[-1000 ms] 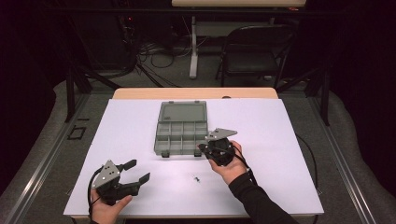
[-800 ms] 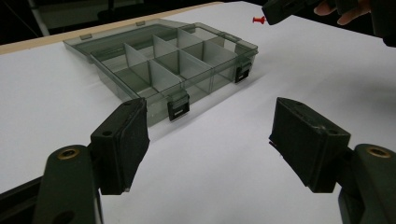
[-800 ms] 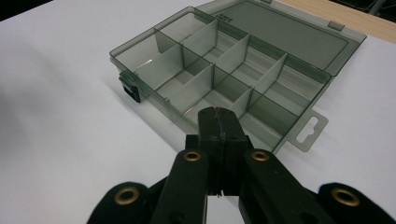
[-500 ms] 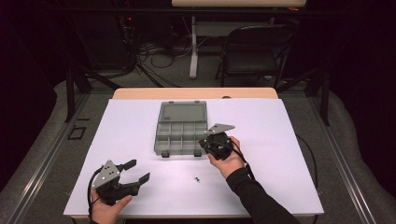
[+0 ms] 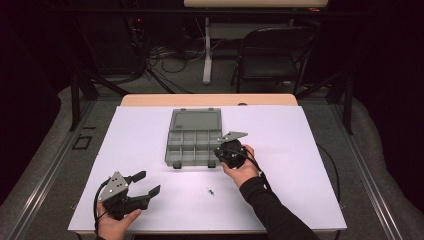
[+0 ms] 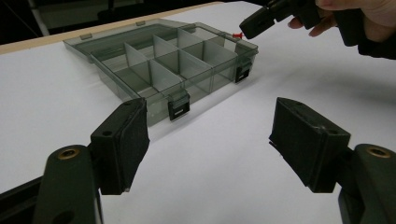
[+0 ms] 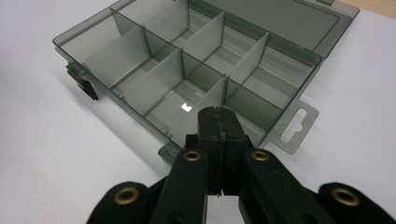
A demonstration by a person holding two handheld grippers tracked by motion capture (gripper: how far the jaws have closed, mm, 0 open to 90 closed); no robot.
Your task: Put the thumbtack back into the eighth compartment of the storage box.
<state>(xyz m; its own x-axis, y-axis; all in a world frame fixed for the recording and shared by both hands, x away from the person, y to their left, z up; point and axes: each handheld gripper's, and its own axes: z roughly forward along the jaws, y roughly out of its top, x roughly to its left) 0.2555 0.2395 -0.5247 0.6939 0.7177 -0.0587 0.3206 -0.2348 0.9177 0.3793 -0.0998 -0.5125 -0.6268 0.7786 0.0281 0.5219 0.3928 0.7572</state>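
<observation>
The right hand-held gripper, jaws closed on a red pin, hangs over the box's near-right corner compartment; the left hand-held gripper gapes empty, well short of the box.

Organizer box sits mid-table, lid open toward the far edge; its thin dividers crowd every compartment. Right gripper hangs over its near right corner. Small screw lies toward the near edge; white table elsewhere bare.
</observation>
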